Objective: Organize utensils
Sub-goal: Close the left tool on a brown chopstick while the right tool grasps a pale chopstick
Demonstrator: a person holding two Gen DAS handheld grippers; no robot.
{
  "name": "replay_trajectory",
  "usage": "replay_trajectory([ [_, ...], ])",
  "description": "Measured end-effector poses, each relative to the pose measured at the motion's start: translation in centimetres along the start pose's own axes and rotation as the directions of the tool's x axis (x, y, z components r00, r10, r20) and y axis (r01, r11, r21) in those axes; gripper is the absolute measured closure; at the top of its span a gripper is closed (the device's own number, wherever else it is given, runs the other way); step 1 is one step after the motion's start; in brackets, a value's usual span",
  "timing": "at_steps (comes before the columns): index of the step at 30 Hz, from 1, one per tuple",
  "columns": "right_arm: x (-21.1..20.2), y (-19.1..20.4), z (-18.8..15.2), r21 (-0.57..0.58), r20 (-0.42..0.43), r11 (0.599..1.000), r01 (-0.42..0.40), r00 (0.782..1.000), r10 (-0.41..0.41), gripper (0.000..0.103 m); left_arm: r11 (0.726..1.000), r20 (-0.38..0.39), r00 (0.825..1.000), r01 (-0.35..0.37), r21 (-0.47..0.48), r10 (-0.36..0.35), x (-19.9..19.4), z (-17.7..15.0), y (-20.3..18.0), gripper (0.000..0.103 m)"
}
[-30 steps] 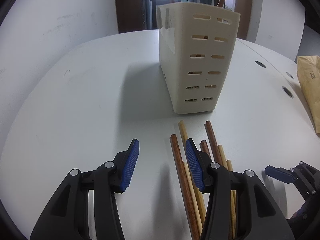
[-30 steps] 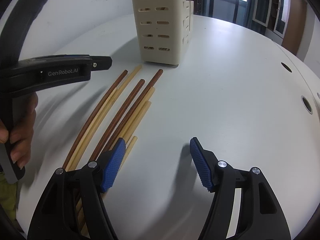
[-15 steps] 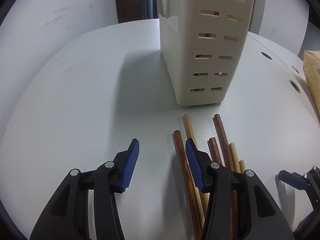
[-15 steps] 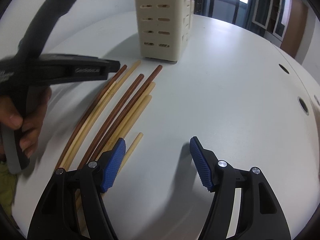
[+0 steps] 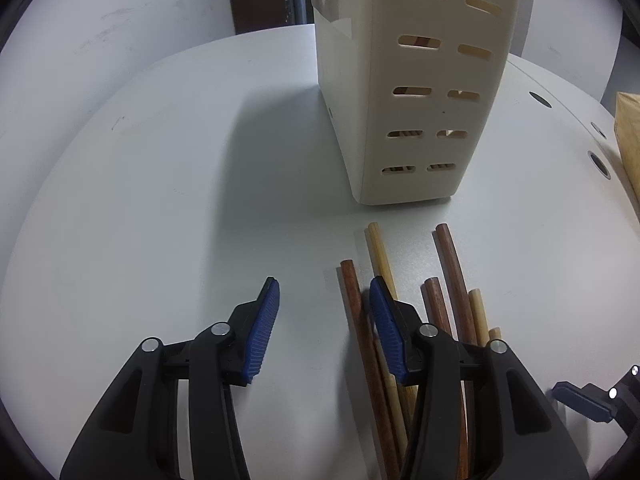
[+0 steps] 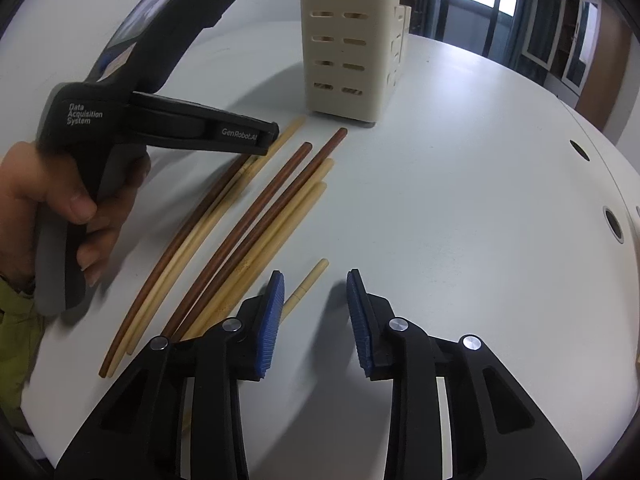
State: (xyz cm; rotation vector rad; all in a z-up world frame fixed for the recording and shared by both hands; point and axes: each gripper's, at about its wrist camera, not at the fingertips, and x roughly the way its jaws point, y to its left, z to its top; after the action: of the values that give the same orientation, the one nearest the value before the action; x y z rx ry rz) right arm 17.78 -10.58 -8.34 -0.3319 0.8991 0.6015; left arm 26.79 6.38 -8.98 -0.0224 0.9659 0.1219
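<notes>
Brown and pale wooden chopsticks [image 6: 256, 220] lie loose on white table [image 6: 460, 200] before slotted cream plastic holder [image 5: 420, 88], likely their destination | left gripper [image 5: 324, 320] fingers apart, straddling outermost dark stick | right gripper [image 6: 316, 312] fingers apart, empty, beside short pale stick.

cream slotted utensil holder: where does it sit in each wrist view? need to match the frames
Left wrist: the utensil holder fills the upper centre-right, standing on the table, just beyond the chopstick tips.
Right wrist: the utensil holder stands at top centre, beyond the far ends of the chopsticks.
Shared landmark: the longest dark brown chopstick, whose tip points at the holder's base.
</notes>
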Motion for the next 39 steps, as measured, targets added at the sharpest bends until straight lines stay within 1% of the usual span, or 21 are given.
replay_trajectory([
  [1, 0.0, -0.1, 0.1, 0.006, 0.000, 1.000, 0.001, 1.000, -0.001, 0.080, 1.000, -0.003, 1.000, 0.001, 0.000, -0.001, 0.0, 0.0, 0.0, 0.064],
  [2, 0.1, -0.3, 0.1, 0.011, 0.001, 1.000, 0.002, 1.000, -0.002, 0.083, 1.000, -0.006, 1.000, 0.006, -0.005, -0.006, 0.0, 0.0, 0.0, 0.067],
  [3, 0.2, -0.4, 0.2, 0.014, 0.002, 1.000, 0.001, 1.000, -0.001, 0.083, 1.000, -0.007, 1.000, 0.011, -0.005, -0.011, 0.0, 0.0, 0.1, 0.068],
  [4, 0.3, -0.5, 0.4, 0.017, 0.004, 1.000, 0.001, 1.000, -0.001, 0.084, 1.000, -0.004, 1.000, 0.010, -0.001, -0.010, 0.1, 0.1, 0.0, 0.071],
  [6, 0.7, -0.4, 0.8, 0.017, 0.004, 1.000, 0.004, 1.000, -0.005, 0.084, 1.000, -0.006, 1.000, 0.011, 0.002, -0.011, 0.2, 0.4, -0.2, 0.080],
  [8, 0.9, -0.6, 1.0, 0.019, 0.001, 1.000, 0.001, 1.000, -0.001, 0.088, 1.000, -0.010, 1.000, 0.002, 0.011, -0.001, 0.3, 0.6, -0.4, 0.094],
  [9, 0.9, -0.7, 1.0, 0.019, 0.001, 1.000, -0.003, 1.000, 0.003, 0.089, 1.000, -0.012, 1.000, -0.001, 0.014, 0.001, 0.4, 0.6, -0.5, 0.094],
  [11, 0.8, -1.0, 1.0, 0.033, -0.001, 0.999, -0.011, 1.000, 0.011, 0.096, 1.000, -0.013, 1.000, -0.003, 0.017, 0.003, 0.4, 0.6, -0.6, 0.095],
  [12, 0.8, -1.2, 1.0, 0.042, -0.003, 0.999, -0.018, 1.000, 0.018, 0.097, 1.000, -0.013, 1.000, -0.003, 0.014, 0.004, 0.3, 0.6, -0.3, 0.095],
  [15, 0.8, -1.9, 1.2, 0.074, -0.008, 0.996, -0.052, 0.999, 0.053, 0.098, 1.000, -0.007, 1.000, -0.001, 0.011, 0.001, -0.1, 0.7, -0.2, 0.096],
  [17, 0.8, -2.0, 1.2, 0.076, -0.008, 0.996, -0.051, 0.999, 0.051, 0.098, 1.000, 0.008, 1.000, 0.003, 0.005, -0.003, -0.7, 0.8, 0.0, 0.096],
  [21, 0.4, -2.0, 1.3, 0.084, 0.004, 0.994, -0.069, 0.998, 0.069, 0.098, 1.000, 0.071, 0.997, 0.022, -0.018, -0.021, -3.3, 0.9, 0.7, 0.096],
  [24, -0.6, -2.0, 1.6, 0.087, 0.038, 0.993, -0.076, 0.997, 0.073, 0.098, 0.998, 0.147, 0.988, 0.050, -0.029, -0.045, -5.9, 1.1, 1.0, 0.096],
  [27, -1.8, -2.0, 2.0, 0.082, 0.075, 0.993, -0.087, 0.994, 0.081, 0.098, 0.997, 0.203, 0.977, 0.068, -0.035, -0.060, -7.9, 1.0, 1.2, 0.096],
  [29, -2.4, -2.2, 2.4, 0.084, 0.096, 0.993, -0.088, 0.992, 0.080, 0.098, 0.997, 0.224, 0.972, 0.076, -0.030, -0.068, -8.7, 0.9, 0.9, 0.096],
  [34, -4.6, -3.1, 3.3, 0.120, 0.184, 0.988, -0.094, 0.980, 0.071, 0.098, 0.995, 0.270, 0.959, 0.099, -0.031, -0.087, -10.8, 0.9, 1.3, 0.096],
  [36, -5.2, -3.4, 3.6, 0.131, 0.212, 0.987, -0.096, 0.975, 0.067, 0.098, 0.993, 0.294, 0.951, 0.110, -0.034, -0.095, -11.9, 0.9, 1.3, 0.096],
  [39, -6.0, -3.7, 4.2, 0.138, 0.240, 0.985, -0.100, 0.969, 0.064, 0.098, 0.991, 0.340, 0.934, 0.128, -0.036, -0.108, -13.9, 0.9, 1.4, 0.096],
])
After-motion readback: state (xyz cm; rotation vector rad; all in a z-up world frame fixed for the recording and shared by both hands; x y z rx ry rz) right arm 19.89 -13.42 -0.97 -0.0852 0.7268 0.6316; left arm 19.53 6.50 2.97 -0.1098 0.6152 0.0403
